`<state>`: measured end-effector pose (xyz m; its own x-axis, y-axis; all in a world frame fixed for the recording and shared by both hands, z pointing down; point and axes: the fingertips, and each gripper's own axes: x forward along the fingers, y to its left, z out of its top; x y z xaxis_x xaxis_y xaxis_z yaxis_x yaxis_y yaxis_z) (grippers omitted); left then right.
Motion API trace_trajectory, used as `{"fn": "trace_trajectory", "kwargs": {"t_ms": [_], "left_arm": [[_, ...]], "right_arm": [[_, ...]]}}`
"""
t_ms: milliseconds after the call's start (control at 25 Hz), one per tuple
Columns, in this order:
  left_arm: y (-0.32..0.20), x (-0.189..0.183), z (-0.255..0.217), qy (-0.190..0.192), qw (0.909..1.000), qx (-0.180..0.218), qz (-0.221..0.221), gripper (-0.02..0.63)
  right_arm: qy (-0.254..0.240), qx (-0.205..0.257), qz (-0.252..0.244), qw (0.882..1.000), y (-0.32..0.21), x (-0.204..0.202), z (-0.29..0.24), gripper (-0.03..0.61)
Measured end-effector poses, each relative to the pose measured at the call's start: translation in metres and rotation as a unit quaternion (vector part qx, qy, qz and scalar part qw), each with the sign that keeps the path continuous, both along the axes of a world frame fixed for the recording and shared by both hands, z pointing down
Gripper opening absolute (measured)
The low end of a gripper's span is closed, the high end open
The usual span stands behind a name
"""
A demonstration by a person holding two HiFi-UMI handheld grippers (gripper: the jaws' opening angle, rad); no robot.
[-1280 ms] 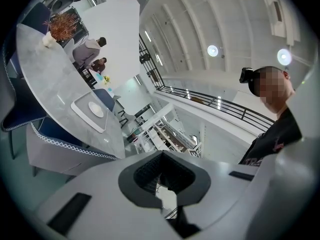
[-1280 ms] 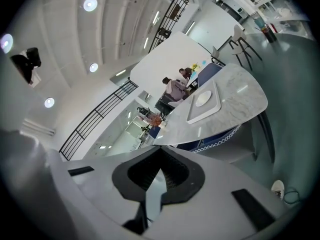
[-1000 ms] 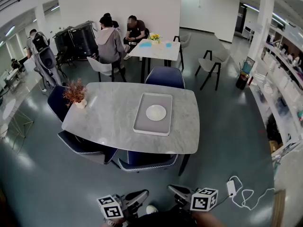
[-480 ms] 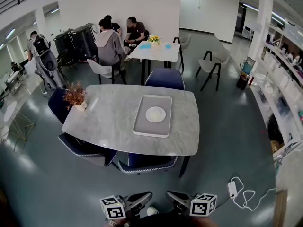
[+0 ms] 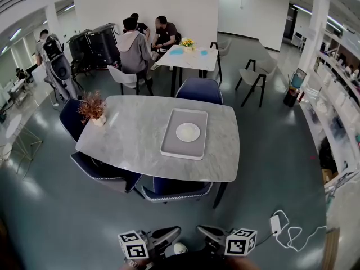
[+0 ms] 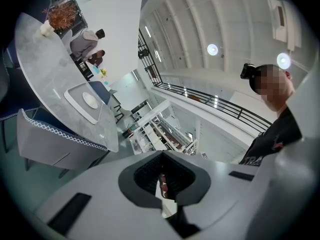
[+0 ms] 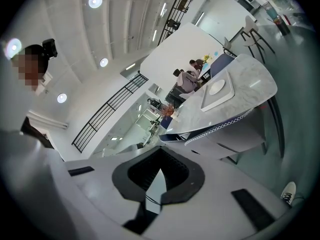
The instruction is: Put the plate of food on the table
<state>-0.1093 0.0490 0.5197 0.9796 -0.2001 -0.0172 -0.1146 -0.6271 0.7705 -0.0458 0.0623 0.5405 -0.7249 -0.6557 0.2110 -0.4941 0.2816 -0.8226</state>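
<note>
A white plate (image 5: 188, 131) lies on a grey tray (image 5: 171, 145) on the right half of the marble table (image 5: 129, 134), which is several steps ahead of me. No food shows on the plate from here. Both grippers hang low near my body, far from the table. My left gripper (image 5: 166, 236) and right gripper (image 5: 208, 233) are shut with nothing between the jaws. The left gripper view shows the left gripper (image 6: 163, 180) with the plate (image 6: 90, 100) far off. Past the right gripper (image 7: 157, 176) in its own view, the plate (image 7: 216, 87) is small and distant.
Blue chairs (image 5: 174, 189) are tucked in at the table's near side, with another chair (image 5: 197, 89) behind it. A dried plant (image 5: 93, 108) stands at the table's left end. People sit at a back table (image 5: 185, 58). A white cable (image 5: 292, 232) lies on the floor.
The grippers have dropped slightly lower in the head view and the table has shifted a little. Nothing was taken hold of or let go.
</note>
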Motion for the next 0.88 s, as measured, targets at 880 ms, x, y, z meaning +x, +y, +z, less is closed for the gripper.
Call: {"fn": "trace_trajectory", "kwargs": {"t_ms": [880], "left_arm": [[0.0077,-0.0043,-0.0036,-0.004,1.0000,0.005,-0.007,0.005]], "right_arm": [[-0.007,0.003,-0.008,1.000,0.0039,-0.0027,-0.0037,0.009]]}}
